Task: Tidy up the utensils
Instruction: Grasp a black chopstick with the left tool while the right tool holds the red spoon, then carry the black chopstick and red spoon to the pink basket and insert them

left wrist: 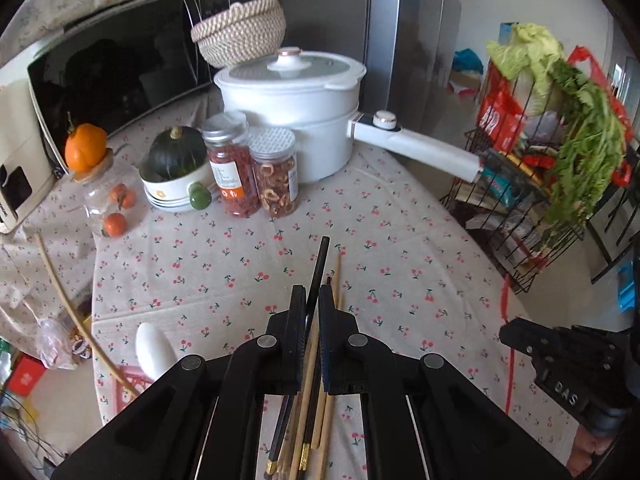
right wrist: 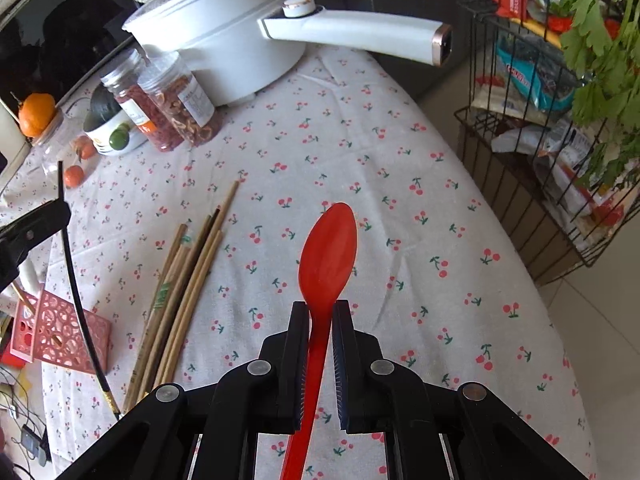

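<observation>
left tool (left wrist: 313,300) grasps black chopstick (left wrist: 319,268); right tool (right wrist: 321,314) grasps red spoon (right wrist: 327,256).

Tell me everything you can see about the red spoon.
The red spoon looks like glossy, slightly translucent plastic, in one piece: an oval bowl narrowing into a long slim handle. The right tongs are shut on its neck just below the bowl, which points forward over the cherry-print tablecloth. The handle runs back between the fingers and out of the bottom of the view. Only the tongs visibly touch it; it appears lifted off the cloth.
</observation>
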{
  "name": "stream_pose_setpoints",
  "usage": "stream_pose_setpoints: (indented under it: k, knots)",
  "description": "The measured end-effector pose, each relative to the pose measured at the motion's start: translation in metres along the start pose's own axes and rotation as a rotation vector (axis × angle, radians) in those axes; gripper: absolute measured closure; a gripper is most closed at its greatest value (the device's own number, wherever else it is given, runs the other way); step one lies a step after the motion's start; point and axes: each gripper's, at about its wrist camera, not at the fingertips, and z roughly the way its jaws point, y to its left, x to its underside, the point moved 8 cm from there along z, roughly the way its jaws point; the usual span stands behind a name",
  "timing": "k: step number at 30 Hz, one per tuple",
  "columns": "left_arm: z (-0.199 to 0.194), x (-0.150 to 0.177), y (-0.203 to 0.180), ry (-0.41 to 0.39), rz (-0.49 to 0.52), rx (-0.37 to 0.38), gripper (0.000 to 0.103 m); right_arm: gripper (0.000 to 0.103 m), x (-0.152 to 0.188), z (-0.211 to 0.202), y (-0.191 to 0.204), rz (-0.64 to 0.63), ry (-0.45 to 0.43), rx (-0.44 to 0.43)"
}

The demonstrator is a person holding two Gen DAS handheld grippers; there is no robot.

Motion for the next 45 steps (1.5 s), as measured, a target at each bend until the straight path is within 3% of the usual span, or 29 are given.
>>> stream_pose_setpoints:
  k: [9,16,23,30,35,45]
  knots:
    - [-0.098,0.037,0.015,-0.175,-0.039,0.067,0.098,0.094,0.004,-0.046,0.039,-0.07,-0.133,0.016]
    - [-0.155,0.03,0.037,-0.295,-0.094,0.122,0.099,0.094,0.004,-0.068,0.07,-0.109,-0.238,0.009]
    - [-0.211,0.015,0.062,-0.419,-0.119,0.114,0.099,0.094,-0.006,-0.081,0.093,-0.126,-0.311,-0.015]
    - [-0.235,0.004,0.103,-0.487,-0.159,0.017,0.099,0.094,-0.008,-0.078,0.116,-0.153,-0.325,-0.036]
    - [-0.217,0.004,0.126,-0.459,-0.177,-0.034,0.099,0.094,-0.006,-0.073,0.126,-0.17,-0.321,-0.041]
    - [-0.125,0.02,0.142,-0.211,-0.172,-0.044,0.099,0.094,-0.004,-0.071,0.135,-0.194,-0.331,-0.044]
